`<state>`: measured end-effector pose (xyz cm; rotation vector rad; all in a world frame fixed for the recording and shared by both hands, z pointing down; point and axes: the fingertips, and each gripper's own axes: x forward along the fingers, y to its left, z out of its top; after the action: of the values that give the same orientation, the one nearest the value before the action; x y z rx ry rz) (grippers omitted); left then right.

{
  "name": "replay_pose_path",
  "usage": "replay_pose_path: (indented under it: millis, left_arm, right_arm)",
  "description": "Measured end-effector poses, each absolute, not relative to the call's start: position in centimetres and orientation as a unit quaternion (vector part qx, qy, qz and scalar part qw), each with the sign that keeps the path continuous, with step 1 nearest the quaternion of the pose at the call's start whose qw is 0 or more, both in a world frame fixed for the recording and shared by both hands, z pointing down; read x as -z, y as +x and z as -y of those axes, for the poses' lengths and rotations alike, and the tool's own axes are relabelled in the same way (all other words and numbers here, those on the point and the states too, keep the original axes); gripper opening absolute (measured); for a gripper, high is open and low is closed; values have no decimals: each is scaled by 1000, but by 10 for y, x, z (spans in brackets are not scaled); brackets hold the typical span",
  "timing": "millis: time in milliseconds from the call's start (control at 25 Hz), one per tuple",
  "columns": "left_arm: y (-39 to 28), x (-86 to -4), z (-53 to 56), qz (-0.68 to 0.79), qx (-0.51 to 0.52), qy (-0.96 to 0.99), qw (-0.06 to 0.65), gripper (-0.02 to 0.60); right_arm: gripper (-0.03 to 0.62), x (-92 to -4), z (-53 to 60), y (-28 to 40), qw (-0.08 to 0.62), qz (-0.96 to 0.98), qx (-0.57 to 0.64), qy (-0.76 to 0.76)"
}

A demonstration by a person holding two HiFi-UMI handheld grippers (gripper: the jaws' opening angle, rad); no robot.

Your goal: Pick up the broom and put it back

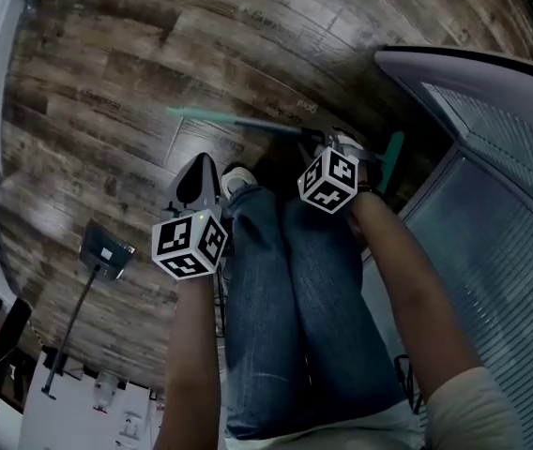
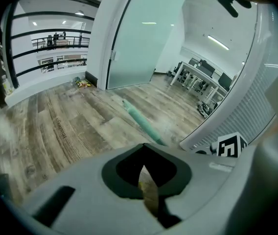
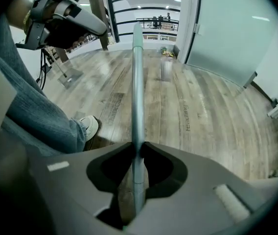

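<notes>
the right gripper [image 1: 339,144] is clenched on the long broom with a grey shaft and a mint-green plastic tip [image 1: 248,123]. in the right gripper view the shaft [image 3: 137,92] passes through the gap between the jaws, pinched from both sides. from there it runs straight away above them to the green tip. so the long axis crosses the jaws' line of closing squarely, and the longer part reaches out ahead of them. it points over the brown wood-plank floor [image 1: 107,82] and past the person's shoes. whether the tip is clear of the floor i cannot tell.

a teal part shows behind the jaws, beside the white curved panel [image 1: 454,68]; i cannot tell if it is the brush end.

the left gripper [image 1: 201,178] is drawn together on nothing, with only a sliver of floor between its pads. the shaft lies ahead of its jaws and a little right, apart from them.

the right hand is nearer, so i judge any swing upright depends on it.
</notes>
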<state>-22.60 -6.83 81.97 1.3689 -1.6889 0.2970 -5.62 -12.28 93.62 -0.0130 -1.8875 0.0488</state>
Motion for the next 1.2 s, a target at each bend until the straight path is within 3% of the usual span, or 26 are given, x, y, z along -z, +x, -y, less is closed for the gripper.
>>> replay_pose_path:
  millis: [1200]
  left_arm:
    - [-86, -652, 129, 567, -151, 686, 431, 6]
  right_arm:
    - [84, -746, 161, 109, 590, 778, -66, 207]
